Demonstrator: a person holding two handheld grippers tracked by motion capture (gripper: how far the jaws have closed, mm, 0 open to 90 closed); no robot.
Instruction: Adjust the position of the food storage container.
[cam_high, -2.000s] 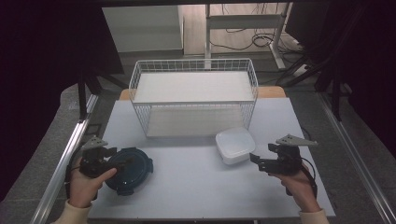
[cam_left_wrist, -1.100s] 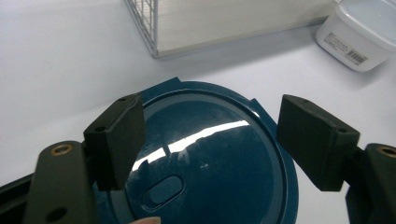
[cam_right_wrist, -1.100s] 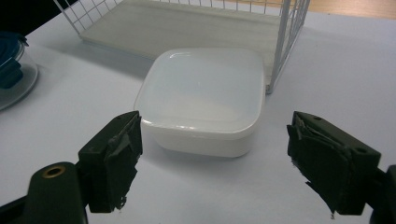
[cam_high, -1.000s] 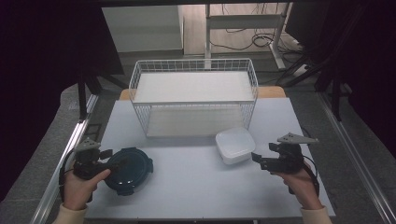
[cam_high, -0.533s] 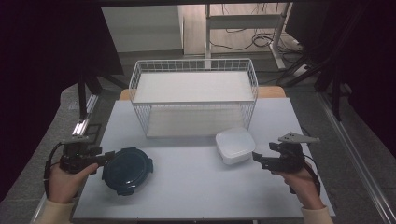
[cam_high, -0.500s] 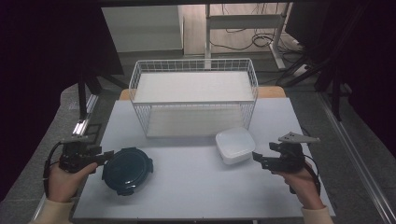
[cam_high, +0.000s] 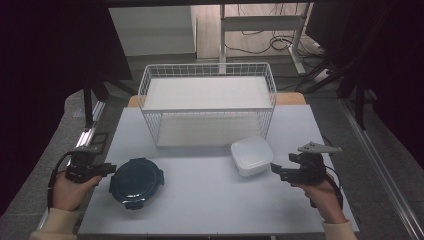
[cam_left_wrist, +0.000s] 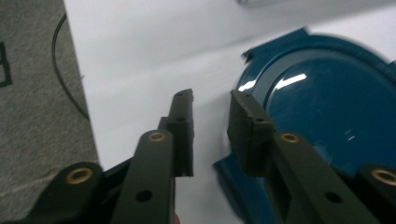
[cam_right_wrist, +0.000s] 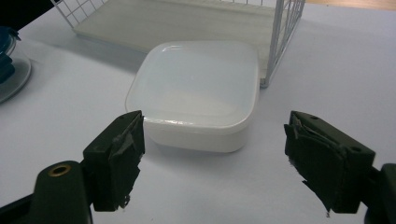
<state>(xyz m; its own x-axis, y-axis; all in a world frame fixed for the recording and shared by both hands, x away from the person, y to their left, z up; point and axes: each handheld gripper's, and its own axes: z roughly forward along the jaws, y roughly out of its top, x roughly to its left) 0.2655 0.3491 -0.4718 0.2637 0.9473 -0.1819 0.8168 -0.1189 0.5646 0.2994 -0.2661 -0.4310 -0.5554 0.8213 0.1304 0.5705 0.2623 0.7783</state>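
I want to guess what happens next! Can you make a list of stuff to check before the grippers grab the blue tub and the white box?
1. Right gripper open wide enough for the white box: ok.
2. White box lined up between its jaws: ok, though not yet between them.
3. Left gripper open: ok, but only a narrow gap.
4. Left gripper lined up with the blue tub: not ok, its gap sits beside the rim.
5. Tub lid clipped shut: cannot tell.
6. Room in the wire basket: ok, its shelves look bare.

In my left gripper view, the blue round container (cam_left_wrist: 327, 116) runs off the right edge, its rim slightly blurred.
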